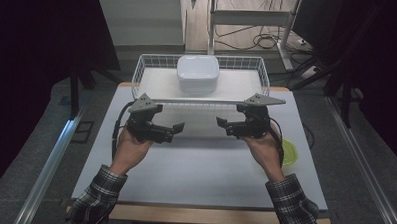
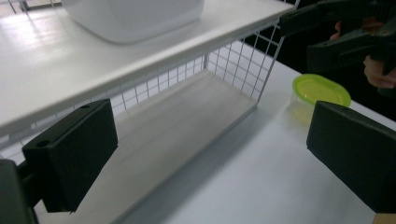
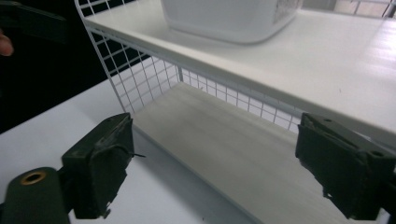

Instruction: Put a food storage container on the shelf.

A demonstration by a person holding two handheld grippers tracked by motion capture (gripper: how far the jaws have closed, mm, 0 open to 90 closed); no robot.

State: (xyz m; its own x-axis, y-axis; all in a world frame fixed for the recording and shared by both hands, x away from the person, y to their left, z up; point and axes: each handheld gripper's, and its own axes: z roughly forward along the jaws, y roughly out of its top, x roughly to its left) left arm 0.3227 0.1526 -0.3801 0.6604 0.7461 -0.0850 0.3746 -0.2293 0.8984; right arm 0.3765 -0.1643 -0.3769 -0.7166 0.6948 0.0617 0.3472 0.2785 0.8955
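Note:
A white wire rack [image 1: 137,76] stands at the back of the table, and a white lidded tub [image 1: 198,73] rests on its upper shelf [image 2: 84,60]. Below it lies a pale lower board [image 2: 187,121], seen in the right gripper view as the board [image 3: 224,140]. My left gripper [image 1: 176,132] hovers in front of the rack's left half, its jaws open and empty [image 2: 210,154]. Facing the rack's right half is my right gripper [image 1: 223,127], also open with nothing between its pads [image 3: 210,168]. The tub [image 3: 233,18] sits above both.
A small container with a yellow-green lid [image 1: 289,151] sits on the white table [image 1: 199,167] by my right wrist, and appears in the left gripper view as the green-lidded container [image 2: 320,91]. Dark curtains flank the table. Cables and metal legs lie behind the rack.

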